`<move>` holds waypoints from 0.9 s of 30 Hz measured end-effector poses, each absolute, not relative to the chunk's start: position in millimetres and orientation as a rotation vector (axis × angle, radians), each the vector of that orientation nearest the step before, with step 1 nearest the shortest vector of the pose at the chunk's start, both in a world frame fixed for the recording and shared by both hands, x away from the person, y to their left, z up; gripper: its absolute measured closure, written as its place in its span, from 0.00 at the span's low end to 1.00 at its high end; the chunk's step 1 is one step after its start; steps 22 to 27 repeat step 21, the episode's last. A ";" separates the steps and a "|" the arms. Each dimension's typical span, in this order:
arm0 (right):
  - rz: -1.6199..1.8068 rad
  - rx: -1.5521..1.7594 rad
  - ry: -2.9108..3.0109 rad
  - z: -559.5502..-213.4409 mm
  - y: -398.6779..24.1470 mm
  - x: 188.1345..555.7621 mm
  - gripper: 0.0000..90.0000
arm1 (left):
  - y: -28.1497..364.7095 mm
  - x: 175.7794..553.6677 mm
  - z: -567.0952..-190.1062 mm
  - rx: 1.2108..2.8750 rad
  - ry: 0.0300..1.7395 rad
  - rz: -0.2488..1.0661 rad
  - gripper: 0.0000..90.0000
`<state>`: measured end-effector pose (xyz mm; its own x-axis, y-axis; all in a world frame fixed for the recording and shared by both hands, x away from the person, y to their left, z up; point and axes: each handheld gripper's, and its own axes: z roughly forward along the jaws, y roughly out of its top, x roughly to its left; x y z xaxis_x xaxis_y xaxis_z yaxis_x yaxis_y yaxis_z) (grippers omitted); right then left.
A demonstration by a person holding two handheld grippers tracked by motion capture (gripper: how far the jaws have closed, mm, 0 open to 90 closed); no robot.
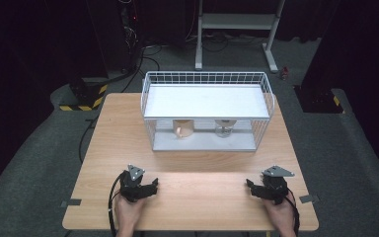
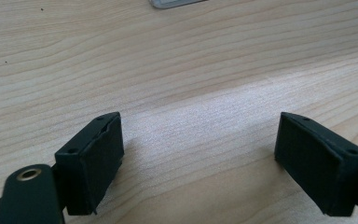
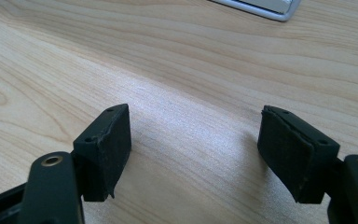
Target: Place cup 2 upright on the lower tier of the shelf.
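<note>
High view: the left gripper [image 1: 150, 187] and right gripper [image 1: 252, 186] rest low on the near edge of the bench [image 1: 118, 143], well apart, both with jaws spread and empty. The nearest things are a cup [image 1: 183, 129] and a glass [image 1: 223, 127], standing under the shelf of a wire rack [image 1: 148, 94] further back. The tight gap beneath the shelf is the likely trouble: a gripper coming in too high could strike the wires or knock either one over.

Left gripper view: jaws wide, bare wood between them, the rack base [image 2: 177, 3] at the top edge.

Right gripper view: jaws wide and empty; the rack corner [image 3: 270, 7] is ahead, where a careless reach might catch.
</note>
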<state>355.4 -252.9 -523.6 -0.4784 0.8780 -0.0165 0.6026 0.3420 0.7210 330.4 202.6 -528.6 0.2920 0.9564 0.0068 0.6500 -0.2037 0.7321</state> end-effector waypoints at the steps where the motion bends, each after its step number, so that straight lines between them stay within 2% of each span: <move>1: 0.928 1.301 2.208 -523.6 -252.8 355.4 0.29 | 202.6 330.4 -528.6 1.940 1.432 0.631 0.17; 27: 0.928 1.301 2.208 -523.6 -252.9 355.5 0.29 | 202.3 331.7 -528.7 1.932 1.441 0.635 0.17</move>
